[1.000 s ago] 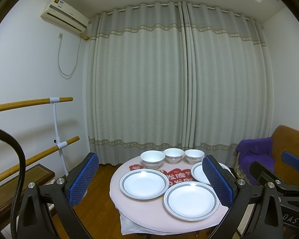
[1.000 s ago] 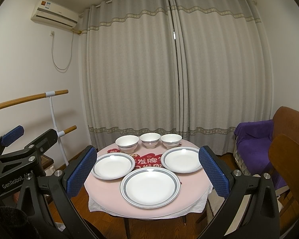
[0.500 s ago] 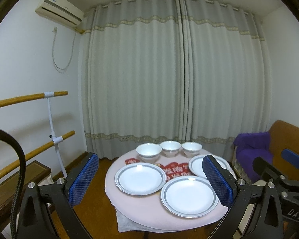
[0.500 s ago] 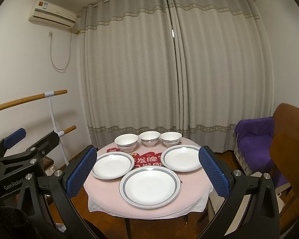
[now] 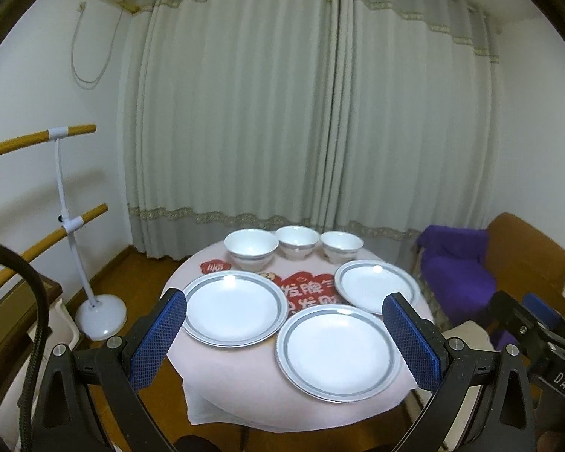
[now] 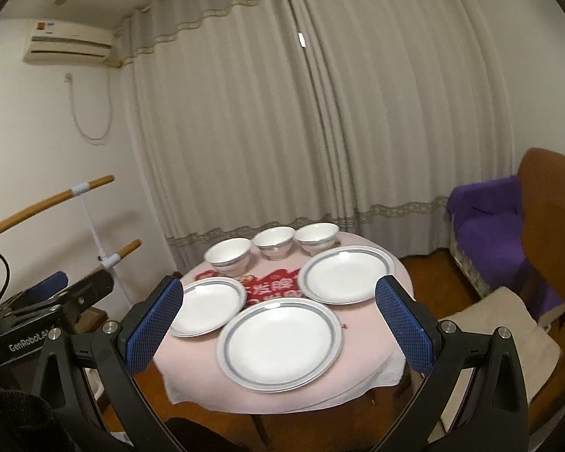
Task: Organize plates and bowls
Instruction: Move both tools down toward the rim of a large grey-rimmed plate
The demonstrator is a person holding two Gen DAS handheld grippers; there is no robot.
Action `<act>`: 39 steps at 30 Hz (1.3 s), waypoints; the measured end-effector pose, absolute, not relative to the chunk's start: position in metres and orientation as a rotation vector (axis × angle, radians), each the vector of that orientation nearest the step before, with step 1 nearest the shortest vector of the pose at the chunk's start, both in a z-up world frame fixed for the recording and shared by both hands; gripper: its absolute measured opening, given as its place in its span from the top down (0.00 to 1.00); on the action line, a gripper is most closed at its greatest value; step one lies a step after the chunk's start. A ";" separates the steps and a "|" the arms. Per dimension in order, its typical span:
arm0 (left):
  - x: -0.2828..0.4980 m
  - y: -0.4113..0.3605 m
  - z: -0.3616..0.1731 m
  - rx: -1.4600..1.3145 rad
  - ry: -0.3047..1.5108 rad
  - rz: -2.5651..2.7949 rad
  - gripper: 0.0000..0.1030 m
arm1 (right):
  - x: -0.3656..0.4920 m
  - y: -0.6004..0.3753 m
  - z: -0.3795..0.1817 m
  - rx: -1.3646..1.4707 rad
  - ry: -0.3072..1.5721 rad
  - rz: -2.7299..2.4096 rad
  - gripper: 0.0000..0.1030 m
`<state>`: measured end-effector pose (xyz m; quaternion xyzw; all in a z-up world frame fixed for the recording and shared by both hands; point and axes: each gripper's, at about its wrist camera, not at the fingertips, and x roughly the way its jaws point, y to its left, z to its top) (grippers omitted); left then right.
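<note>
A small round table [image 5: 245, 388] with a pink cloth holds three white grey-rimmed plates: left [image 5: 234, 307], front [image 5: 338, 350], right [image 5: 373, 284]. Three white bowls stand in a row behind them: left [image 5: 251, 248], middle [image 5: 297, 242], right [image 5: 341, 246]. My left gripper [image 5: 284, 342] is open and empty, above the table's near edge. My right gripper [image 6: 278, 324] is open and empty, before the front plate [image 6: 280, 341]. That view also shows the left plate [image 6: 207, 306], right plate [image 6: 345, 273] and bowls [image 6: 228, 257], [image 6: 274, 242], [image 6: 316, 238].
Grey curtains [image 5: 305, 113] hang behind the table. A white stand [image 5: 100, 312] with wooden bars is at the left. A brown sofa with a purple throw [image 5: 459, 267] is at the right. A cushioned chair [image 6: 504, 324] stands right of the table.
Both grippers have moved closer to the table and tilted down; plates and bowls look larger. The right view has rolled slightly. Nothing on the table moved.
</note>
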<state>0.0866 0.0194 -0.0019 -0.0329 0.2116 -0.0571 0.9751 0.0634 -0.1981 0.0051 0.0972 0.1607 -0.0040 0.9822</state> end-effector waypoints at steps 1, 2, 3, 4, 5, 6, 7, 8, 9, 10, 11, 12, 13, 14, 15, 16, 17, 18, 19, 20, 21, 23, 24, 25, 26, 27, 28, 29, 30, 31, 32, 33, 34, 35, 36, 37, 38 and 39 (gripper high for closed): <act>0.094 0.019 -0.001 -0.064 0.441 -0.112 0.01 | 0.067 -0.200 0.003 0.193 0.333 -0.015 0.00; 0.102 0.020 -0.003 -0.064 0.466 -0.112 0.01 | 0.072 -0.203 -0.001 0.196 0.344 -0.022 0.00; 0.109 0.019 -0.005 -0.064 0.484 -0.112 0.01 | 0.078 -0.207 -0.006 0.201 0.359 -0.033 0.00; 0.118 0.014 -0.008 -0.058 0.510 -0.107 0.01 | 0.083 -0.210 -0.010 0.204 0.372 -0.034 0.00; 0.125 0.012 -0.009 -0.049 0.532 -0.104 0.01 | 0.088 -0.214 -0.014 0.209 0.383 -0.029 0.00; 0.131 0.009 -0.011 -0.040 0.546 -0.099 0.01 | 0.094 -0.218 -0.020 0.220 0.402 -0.023 0.00; 0.138 0.006 -0.012 -0.026 0.564 -0.086 0.01 | 0.098 -0.221 -0.024 0.226 0.417 -0.022 0.00; 0.144 0.003 -0.014 -0.018 0.580 -0.076 0.01 | 0.103 -0.224 -0.029 0.231 0.436 -0.020 0.00; 0.151 0.001 -0.015 -0.019 0.592 -0.071 0.01 | 0.106 -0.226 -0.034 0.233 0.446 -0.021 0.00; 0.157 -0.001 -0.016 -0.021 0.604 -0.063 0.01 | 0.110 -0.229 -0.038 0.236 0.457 -0.023 0.00; 0.162 -0.004 -0.017 -0.020 0.616 -0.059 0.01 | 0.114 -0.231 -0.042 0.238 0.468 -0.025 0.00; 0.168 -0.005 -0.018 -0.019 0.625 -0.056 0.01 | 0.119 -0.233 -0.045 0.242 0.481 -0.020 0.00; 0.171 -0.008 -0.019 -0.015 0.629 -0.043 0.01 | 0.123 -0.236 -0.048 0.250 0.493 -0.013 0.00; 0.176 -0.009 -0.019 -0.008 0.628 -0.023 0.01 | 0.127 -0.238 -0.050 0.254 0.500 -0.011 0.00; 0.179 -0.011 -0.020 -0.003 0.624 -0.017 0.01 | 0.130 -0.240 -0.052 0.254 0.506 -0.011 0.00; 0.184 -0.013 -0.021 0.001 0.621 -0.018 0.01 | 0.134 -0.242 -0.054 0.253 0.512 -0.011 0.00; 0.187 -0.014 -0.022 -0.001 0.619 -0.022 0.01 | 0.136 -0.243 -0.055 0.253 0.514 -0.012 0.00; 0.190 -0.015 -0.023 -0.007 0.618 -0.026 0.01 | 0.139 -0.246 -0.057 0.257 0.519 -0.010 0.00; 0.197 -0.016 -0.027 -0.013 0.614 -0.032 0.01 | 0.143 -0.248 -0.058 0.259 0.526 -0.008 0.00; 0.202 -0.015 -0.030 -0.017 0.613 -0.033 0.01 | 0.147 -0.251 -0.060 0.262 0.535 -0.007 0.00; 0.206 -0.016 -0.032 -0.025 0.610 -0.034 0.01 | 0.151 -0.254 -0.064 0.264 0.543 -0.004 0.00; 0.211 -0.013 -0.039 -0.033 0.607 -0.036 0.01 | 0.157 -0.257 -0.067 0.265 0.559 0.000 0.00; 0.218 -0.013 -0.045 -0.029 0.610 -0.038 0.01 | 0.161 -0.259 -0.070 0.263 0.570 0.004 0.00; 0.223 -0.014 -0.050 -0.027 0.616 -0.041 0.01 | 0.165 -0.261 -0.071 0.261 0.577 0.008 0.00; 0.229 -0.015 -0.054 -0.031 0.621 -0.043 0.01 | 0.169 -0.264 -0.073 0.259 0.587 0.009 0.00; 0.235 -0.014 -0.058 -0.035 0.631 -0.047 0.01 | 0.173 -0.267 -0.076 0.261 0.594 0.007 0.00; 0.242 -0.013 -0.063 -0.037 0.650 -0.052 0.01 | 0.176 -0.269 -0.077 0.264 0.601 0.008 0.00; 0.248 -0.014 -0.068 -0.037 0.672 -0.063 0.01 | 0.180 -0.271 -0.080 0.266 0.610 0.010 0.00; 0.255 -0.014 -0.072 -0.035 0.688 -0.065 0.01 | 0.183 -0.273 -0.082 0.268 0.619 0.008 0.00; 0.262 -0.015 -0.076 -0.032 0.706 -0.062 0.01 | 0.187 -0.275 -0.085 0.272 0.629 0.004 0.00; 0.267 -0.015 -0.081 -0.034 0.717 -0.061 0.01 | 0.189 -0.276 -0.088 0.277 0.642 0.006 0.00; 0.271 -0.015 -0.084 -0.037 0.731 -0.059 0.01 | 0.193 -0.277 -0.093 0.283 0.662 0.012 0.00; 0.276 -0.016 -0.088 -0.038 0.750 -0.060 0.01 | 0.197 -0.276 -0.097 0.283 0.675 0.018 0.00; 0.280 -0.017 -0.092 -0.038 0.766 -0.063 0.01 | 0.200 -0.275 -0.101 0.281 0.688 0.022 0.00; 0.284 -0.018 -0.098 -0.036 0.785 -0.064 0.01 | 0.203 -0.274 -0.105 0.280 0.702 0.025 0.00; 0.287 -0.019 -0.101 -0.033 0.797 -0.063 0.01 | 0.207 -0.272 -0.110 0.282 0.717 0.032 0.00; 0.289 -0.019 -0.105 -0.031 0.812 -0.063 0.01 | 0.209 -0.270 -0.114 0.287 0.727 0.039 0.00; 0.292 -0.019 -0.107 -0.040 0.823 -0.074 0.01 | 0.212 -0.268 -0.119 0.294 0.738 0.045 0.00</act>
